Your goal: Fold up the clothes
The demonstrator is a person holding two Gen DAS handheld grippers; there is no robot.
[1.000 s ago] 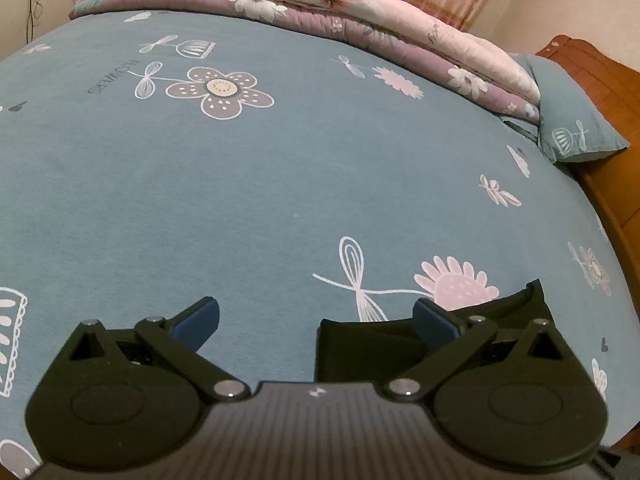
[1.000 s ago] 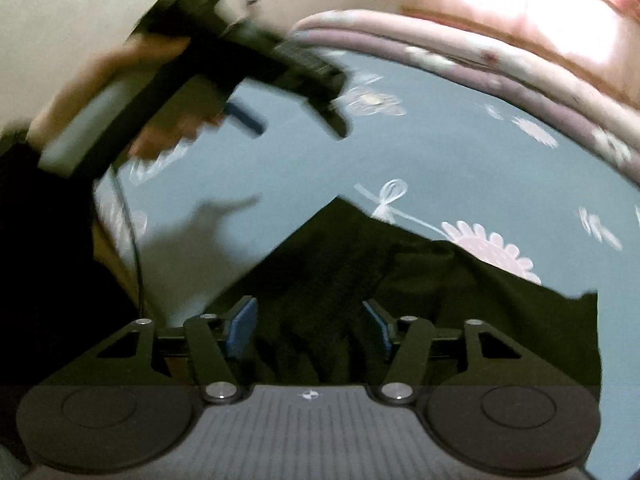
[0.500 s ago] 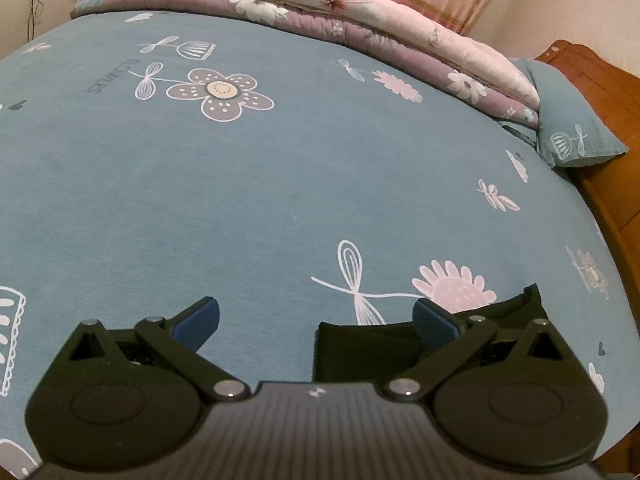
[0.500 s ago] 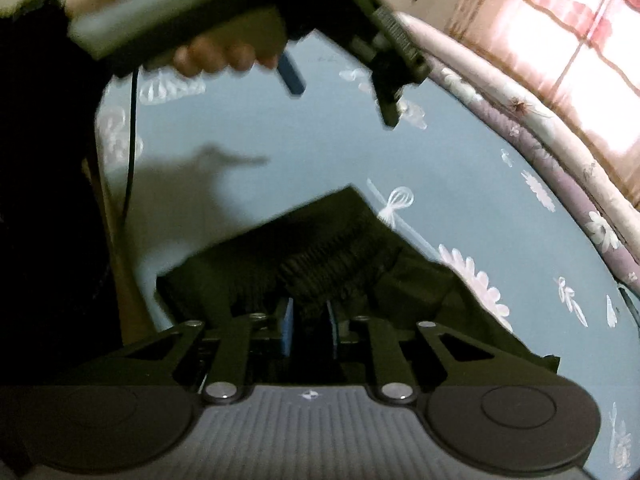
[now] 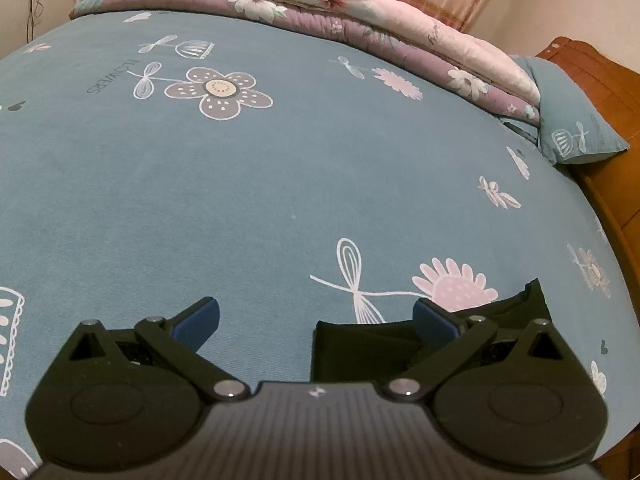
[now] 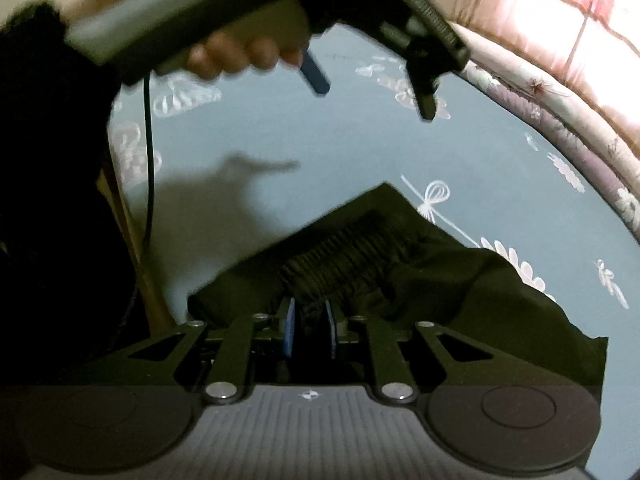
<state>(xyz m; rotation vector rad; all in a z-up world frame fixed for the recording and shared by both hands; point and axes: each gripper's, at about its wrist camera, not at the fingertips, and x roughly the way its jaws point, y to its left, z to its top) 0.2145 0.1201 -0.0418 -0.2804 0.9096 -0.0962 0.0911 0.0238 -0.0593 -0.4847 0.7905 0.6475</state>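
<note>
A black garment (image 6: 460,292) with a ribbed elastic band lies rumpled on the blue flowered bedsheet (image 5: 280,180). My right gripper (image 6: 310,320) is shut on a fold of it near the band, and dark cloth fills the narrow gap between the blue pads. My left gripper (image 5: 316,312) hangs open above the sheet with nothing between its fingers. One corner of the black garment (image 5: 360,344) lies just under its right finger. In the right wrist view the left gripper (image 6: 372,98) hovers above the garment's far side, held by a hand (image 6: 232,54).
A folded pink and purple floral quilt (image 5: 360,12) runs along the far edge of the bed. A blue pillow (image 5: 572,120) leans on the wooden headboard (image 5: 600,76) at the right. A cable (image 6: 149,140) hangs from the left gripper's handle.
The right gripper's jaws closed from wide apart onto the black cloth, and it moved in closer to the garment while rolling. The left gripper stayed still and open.
</note>
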